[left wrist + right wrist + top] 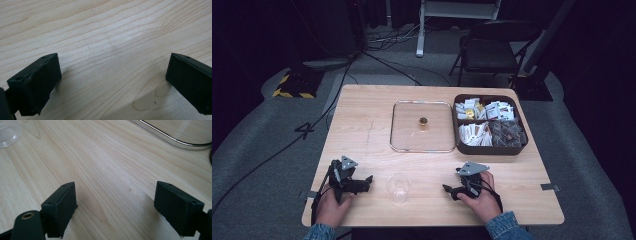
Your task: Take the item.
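Both tongs (open) beside cup (398, 186)

I am looking at a pale wooden table (362, 125) carrying a clear plastic cup (398, 187) near my edge, a square glass lid (422, 126) mid-table, and a dark tray of packets (490, 124) lying just beside it.

A clear plastic cup (398, 186) stands upright on the table's near edge.
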